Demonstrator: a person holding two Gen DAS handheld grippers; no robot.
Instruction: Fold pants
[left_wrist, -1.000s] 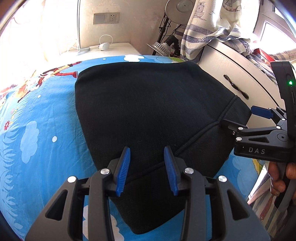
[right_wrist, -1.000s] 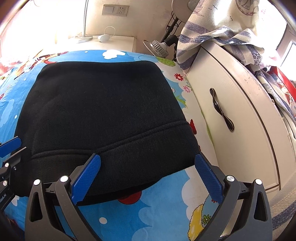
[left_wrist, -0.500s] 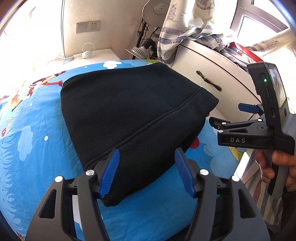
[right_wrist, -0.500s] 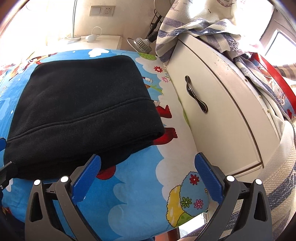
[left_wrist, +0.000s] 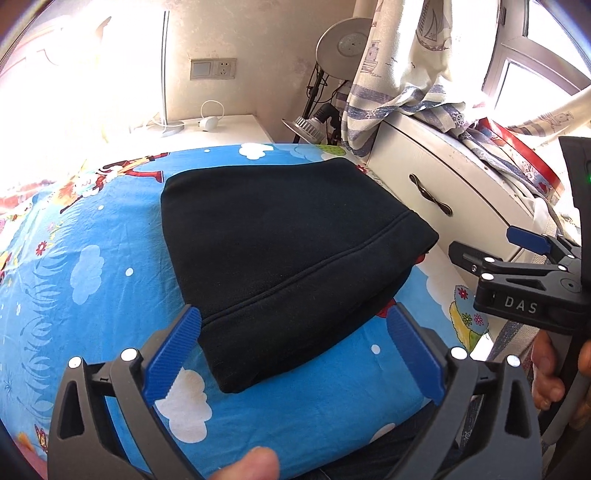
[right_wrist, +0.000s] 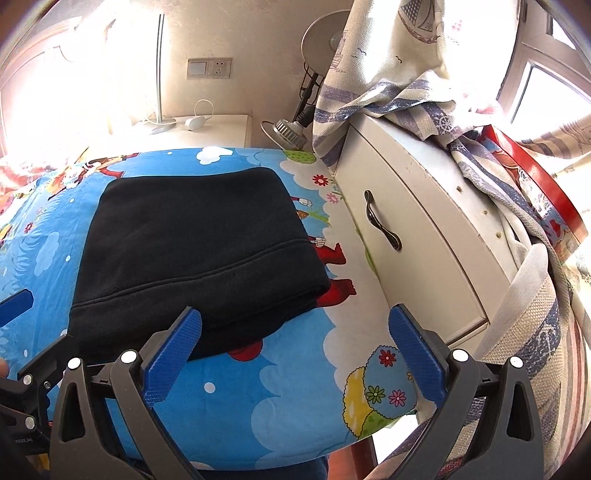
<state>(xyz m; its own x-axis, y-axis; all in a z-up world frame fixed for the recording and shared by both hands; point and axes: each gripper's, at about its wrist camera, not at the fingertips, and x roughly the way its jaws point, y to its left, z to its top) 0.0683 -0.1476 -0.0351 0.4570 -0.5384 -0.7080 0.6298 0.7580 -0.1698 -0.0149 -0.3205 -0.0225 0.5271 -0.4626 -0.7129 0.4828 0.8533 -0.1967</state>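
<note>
So the black pants (left_wrist: 280, 251) are folded into a chunky rectangle and lying flat on the cartoon bedsheet (left_wrist: 74, 280), blue with clouds and flowers. The thick seam edge faces the cameras.

The left gripper (left_wrist: 293, 350) has its jaws spreading apart right now and they're already really wide. The blue pads (left_wrist: 173, 354) aren't pressing on anything; the near corner of the pants just shows in the gap between them, below the tips. A fingertip pokes in at 6 o'clock of that view.

The right gripper (right_wrist: 295, 350) is spread wide too, nothing gripped, with the near right corner of the pants at about 10 o'clock from its gap. In the left view you can see it side-on at 3 o'clock, clear of the fabric, with a hand (left_wrist: 550, 373) on its handle.

A white cabinet (right_wrist: 417, 236) stands right beside the bed at 2 o'clock, striped curtain (right_wrist: 391, 85) draped over it.
</note>
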